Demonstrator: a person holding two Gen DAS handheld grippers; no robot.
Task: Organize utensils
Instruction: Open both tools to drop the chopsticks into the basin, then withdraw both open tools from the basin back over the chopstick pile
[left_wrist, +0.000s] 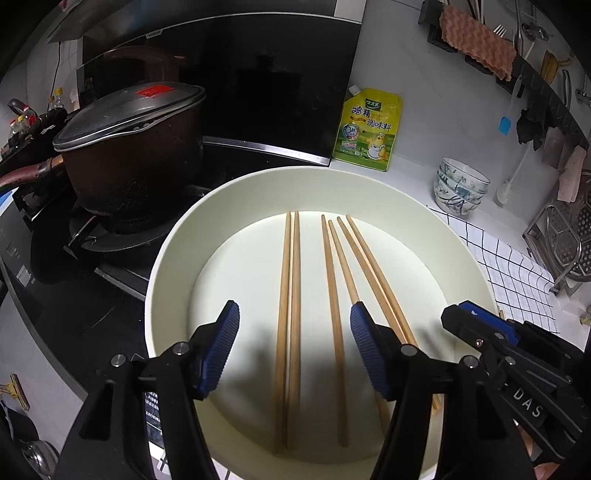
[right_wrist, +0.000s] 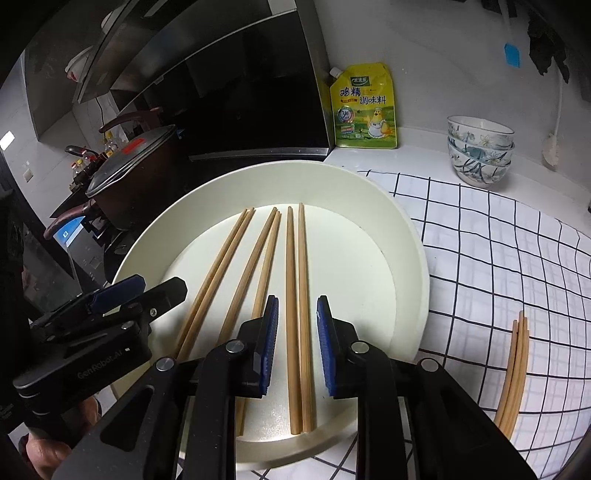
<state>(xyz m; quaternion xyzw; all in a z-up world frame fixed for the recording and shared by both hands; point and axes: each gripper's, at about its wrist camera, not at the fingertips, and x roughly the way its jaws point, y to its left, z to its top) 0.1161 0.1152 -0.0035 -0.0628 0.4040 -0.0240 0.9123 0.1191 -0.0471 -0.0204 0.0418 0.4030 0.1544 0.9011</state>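
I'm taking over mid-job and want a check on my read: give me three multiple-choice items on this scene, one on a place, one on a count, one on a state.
1. Where do the spare chopsticks lie?
A. checked cloth
B. in the pot
C. in the bowls

2. How many chopsticks lie in the white tray?
A. four
B. six
C. eight

3. The right gripper is:
A. shut on a pair
B. open around a pair
C. out of view

Key: A, they rest on the cloth beside the tray; B, three pairs show; B, both pads stand apart.

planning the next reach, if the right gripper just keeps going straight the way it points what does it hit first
Probably the rightmost pair of chopsticks in the white dish: the open right gripper straddles them. Its height above them is unclear.
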